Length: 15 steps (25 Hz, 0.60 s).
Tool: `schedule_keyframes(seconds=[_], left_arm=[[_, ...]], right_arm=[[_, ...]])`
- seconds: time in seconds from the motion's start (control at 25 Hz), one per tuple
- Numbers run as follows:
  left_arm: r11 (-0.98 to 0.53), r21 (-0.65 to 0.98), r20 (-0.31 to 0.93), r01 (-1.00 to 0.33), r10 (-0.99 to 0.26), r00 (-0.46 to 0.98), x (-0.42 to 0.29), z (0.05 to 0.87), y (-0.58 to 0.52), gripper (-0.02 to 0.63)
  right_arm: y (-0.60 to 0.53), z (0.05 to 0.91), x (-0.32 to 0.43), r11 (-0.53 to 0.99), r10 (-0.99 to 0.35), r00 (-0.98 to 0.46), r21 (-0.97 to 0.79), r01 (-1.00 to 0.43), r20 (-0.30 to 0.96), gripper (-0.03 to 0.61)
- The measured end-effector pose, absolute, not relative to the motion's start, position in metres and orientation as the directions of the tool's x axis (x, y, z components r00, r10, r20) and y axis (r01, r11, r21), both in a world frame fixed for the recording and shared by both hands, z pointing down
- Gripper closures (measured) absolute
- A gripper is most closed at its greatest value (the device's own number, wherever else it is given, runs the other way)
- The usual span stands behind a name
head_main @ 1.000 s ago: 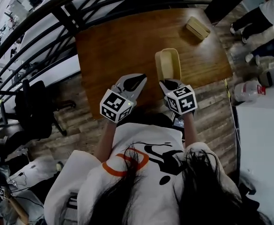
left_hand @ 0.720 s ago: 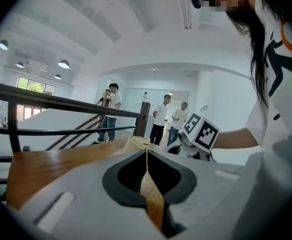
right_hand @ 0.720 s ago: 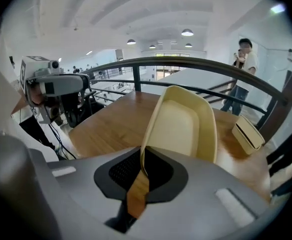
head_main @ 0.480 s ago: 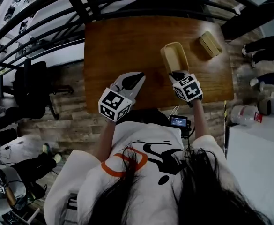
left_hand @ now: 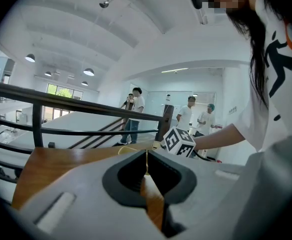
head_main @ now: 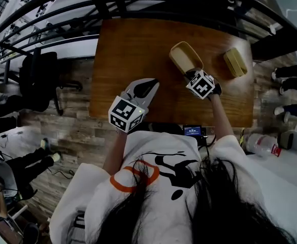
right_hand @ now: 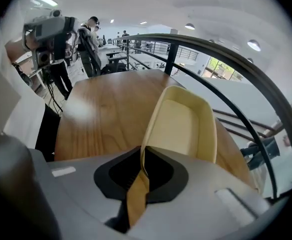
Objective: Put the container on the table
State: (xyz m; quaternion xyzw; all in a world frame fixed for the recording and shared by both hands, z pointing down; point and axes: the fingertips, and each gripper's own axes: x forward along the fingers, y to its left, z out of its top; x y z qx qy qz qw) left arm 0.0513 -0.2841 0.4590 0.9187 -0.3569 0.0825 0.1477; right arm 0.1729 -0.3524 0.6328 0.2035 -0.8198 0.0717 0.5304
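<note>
A pale yellow open container (head_main: 185, 57) hangs tilted over the right half of the brown wooden table (head_main: 133, 50). My right gripper (head_main: 191, 74) is shut on its near rim. In the right gripper view the container (right_hand: 185, 126) rises from the closed jaws of that gripper (right_hand: 143, 151), with the tabletop (right_hand: 106, 109) below; I cannot tell whether it touches the wood. My left gripper (head_main: 147, 84) hovers at the table's near edge, shut with nothing in it. In the left gripper view its jaws (left_hand: 146, 156) meet, and the table (left_hand: 61, 159) lies beyond.
A second yellow container (head_main: 235, 61) lies at the table's right end. Black railing (head_main: 112, 4) runs behind the far edge. An office chair (head_main: 41, 80) stands left of the table. A plastic bottle (head_main: 262, 144) sits on the floor at the right. People stand far off (left_hand: 133, 111).
My right gripper has carried the container forward, from the table's near edge to farther over the tabletop. The left gripper has stayed where it was, shut.
</note>
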Motion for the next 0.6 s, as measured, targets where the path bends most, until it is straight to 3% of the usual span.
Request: schedule_keyframes(seconds=[0.6], left_arm=[[-0.574, 0.2, 0.306, -0.794, -0.733, 0.608, 0.028, 0.469, -0.285, 0.612]], right_arm=[[-0.403, 0.683, 0.166, 0.94, -0.209, -0.309, 0.104, -0.325, 0.928, 0.537]])
